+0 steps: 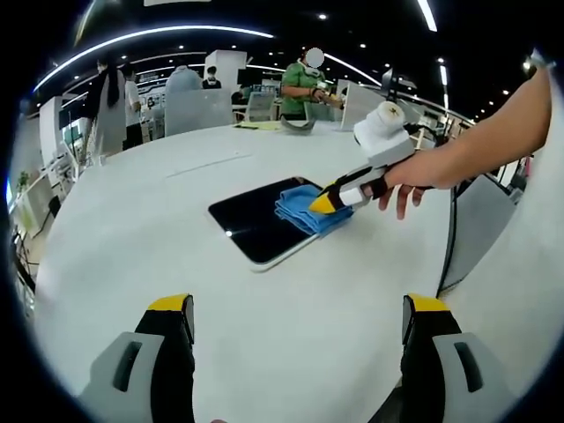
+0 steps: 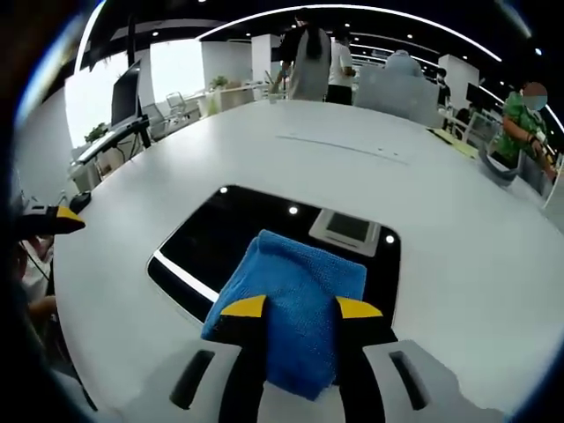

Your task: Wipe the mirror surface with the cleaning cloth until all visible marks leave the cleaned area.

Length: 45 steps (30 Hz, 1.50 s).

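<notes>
While the left gripper (image 1: 298, 330) waits near the table's (image 1: 308, 291) edge, jaws wide apart and holding nothing, the right gripper (image 2: 300, 308) clamps the blue cleaning cloth (image 2: 295, 308) directly ahead of it. Cloth rests on the dark mirror's (image 2: 220, 238) near end; the mirror's long axis runs away from that gripper, the nearer one. Beyond stand people and desks.

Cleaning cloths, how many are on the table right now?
1. A single blue cleaning cloth lies on the mirror, toward its near edge in the right gripper view, with the right gripper shut on it. The same cloth appears in the left gripper view.
</notes>
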Available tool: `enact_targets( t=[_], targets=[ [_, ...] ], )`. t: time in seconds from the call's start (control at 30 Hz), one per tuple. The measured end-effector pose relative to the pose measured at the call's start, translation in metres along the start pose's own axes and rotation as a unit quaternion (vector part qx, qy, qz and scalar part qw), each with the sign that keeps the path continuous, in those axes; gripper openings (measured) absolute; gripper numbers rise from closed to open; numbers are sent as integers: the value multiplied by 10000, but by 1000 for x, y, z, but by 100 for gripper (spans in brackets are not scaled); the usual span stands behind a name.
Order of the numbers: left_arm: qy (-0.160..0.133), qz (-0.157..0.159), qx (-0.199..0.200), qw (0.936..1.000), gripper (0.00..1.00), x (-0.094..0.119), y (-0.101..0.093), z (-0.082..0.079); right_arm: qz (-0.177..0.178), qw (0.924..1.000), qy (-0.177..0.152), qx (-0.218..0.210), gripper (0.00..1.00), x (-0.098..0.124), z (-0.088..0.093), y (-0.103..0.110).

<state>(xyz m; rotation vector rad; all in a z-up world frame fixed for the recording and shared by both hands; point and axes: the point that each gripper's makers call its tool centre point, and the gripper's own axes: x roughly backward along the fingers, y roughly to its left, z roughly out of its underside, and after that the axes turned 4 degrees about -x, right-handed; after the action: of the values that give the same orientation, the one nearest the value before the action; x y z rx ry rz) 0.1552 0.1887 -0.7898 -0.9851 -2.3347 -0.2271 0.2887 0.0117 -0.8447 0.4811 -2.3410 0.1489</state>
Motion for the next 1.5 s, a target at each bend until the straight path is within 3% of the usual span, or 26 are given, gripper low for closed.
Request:
enact_targets(
  t=[0.53, 0.8, 1.2, 1.5],
  targets=[
    [94, -16, -70, 9999, 99, -2, -10, 4, 12, 9999, -98, -65, 25, 3, 2, -7],
    [0, 41, -76, 10000, 99, -7, -19, -1, 17, 9999, -111, -83, 25, 3, 2, -7],
    [-279, -281, 167, 9991, 99, -1, -3, -14, -1, 9999, -110, -45, 25, 4, 3, -7],
    [-254, -338, 147, 9990, 99, -3, -3, -19, -43, 10000, -83, 2, 25, 3, 3, -8]
  ],
)
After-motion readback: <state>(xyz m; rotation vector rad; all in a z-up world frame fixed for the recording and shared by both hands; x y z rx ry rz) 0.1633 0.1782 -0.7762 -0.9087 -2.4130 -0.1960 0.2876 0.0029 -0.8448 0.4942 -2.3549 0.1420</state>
